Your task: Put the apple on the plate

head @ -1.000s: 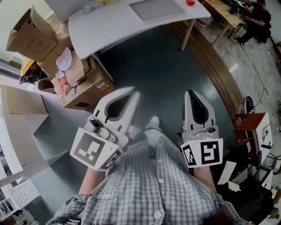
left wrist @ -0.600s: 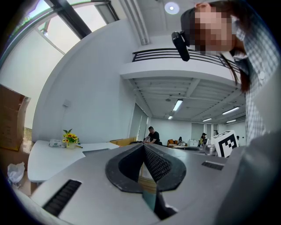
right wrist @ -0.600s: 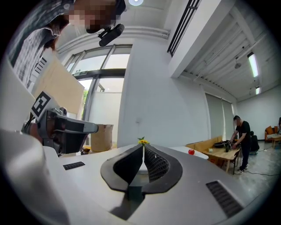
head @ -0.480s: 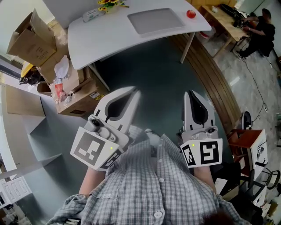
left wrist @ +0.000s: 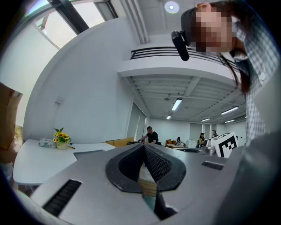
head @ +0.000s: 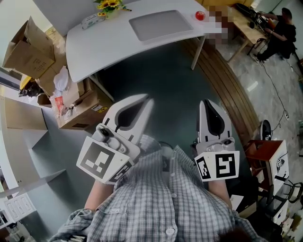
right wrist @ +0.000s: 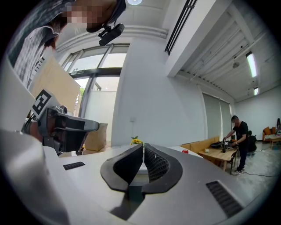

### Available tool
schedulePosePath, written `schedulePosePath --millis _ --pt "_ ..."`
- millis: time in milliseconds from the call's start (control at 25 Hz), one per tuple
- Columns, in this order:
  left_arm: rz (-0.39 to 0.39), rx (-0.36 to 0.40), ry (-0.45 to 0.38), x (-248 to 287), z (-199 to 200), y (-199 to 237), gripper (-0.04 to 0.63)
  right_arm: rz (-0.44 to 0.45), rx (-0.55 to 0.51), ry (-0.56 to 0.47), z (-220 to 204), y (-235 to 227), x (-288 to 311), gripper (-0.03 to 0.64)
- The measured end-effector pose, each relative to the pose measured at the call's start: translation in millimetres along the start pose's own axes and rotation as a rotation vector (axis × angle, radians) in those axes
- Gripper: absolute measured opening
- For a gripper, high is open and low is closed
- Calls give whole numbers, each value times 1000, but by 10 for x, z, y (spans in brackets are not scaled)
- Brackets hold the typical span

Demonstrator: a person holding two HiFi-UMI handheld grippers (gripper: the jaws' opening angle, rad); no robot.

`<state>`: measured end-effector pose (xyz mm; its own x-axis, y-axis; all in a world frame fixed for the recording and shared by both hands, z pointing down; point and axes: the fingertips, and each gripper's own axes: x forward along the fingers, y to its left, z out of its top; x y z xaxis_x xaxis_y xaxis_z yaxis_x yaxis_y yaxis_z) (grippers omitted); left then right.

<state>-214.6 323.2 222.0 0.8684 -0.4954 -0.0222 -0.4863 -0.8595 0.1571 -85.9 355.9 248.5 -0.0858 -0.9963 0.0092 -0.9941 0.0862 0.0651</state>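
A small red apple (head: 200, 15) sits near the right end of a white table (head: 104, 40), far ahead of both grippers; it shows as a red dot (right wrist: 185, 151) in the right gripper view. A grey rectangular tray (head: 156, 24) lies on the table left of the apple. My left gripper (head: 148, 99) and right gripper (head: 207, 101) are held close to the person's chest over the dark floor. Both have their jaws pressed together with nothing between them (left wrist: 144, 146) (right wrist: 143, 145).
Sunflowers (head: 110, 4) and a white box (head: 90, 20) stand at the table's far left. Cardboard boxes (head: 71, 101) pile up left of the table, beside white shelving (head: 28, 156). A wooden strip (head: 227, 80) runs along the right. A person (head: 277, 21) works at a wooden desk at the back right.
The table with the tray and apple has come further into view and shifted left; the sunflowers now show. Both grippers stay shut in the same pose.
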Motion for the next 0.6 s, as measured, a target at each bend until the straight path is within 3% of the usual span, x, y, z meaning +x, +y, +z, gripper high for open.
schedulePosePath --millis 600 --pt "-40 18 20 549 -20 332 9 -125 16 16 -151 -483 220 26"
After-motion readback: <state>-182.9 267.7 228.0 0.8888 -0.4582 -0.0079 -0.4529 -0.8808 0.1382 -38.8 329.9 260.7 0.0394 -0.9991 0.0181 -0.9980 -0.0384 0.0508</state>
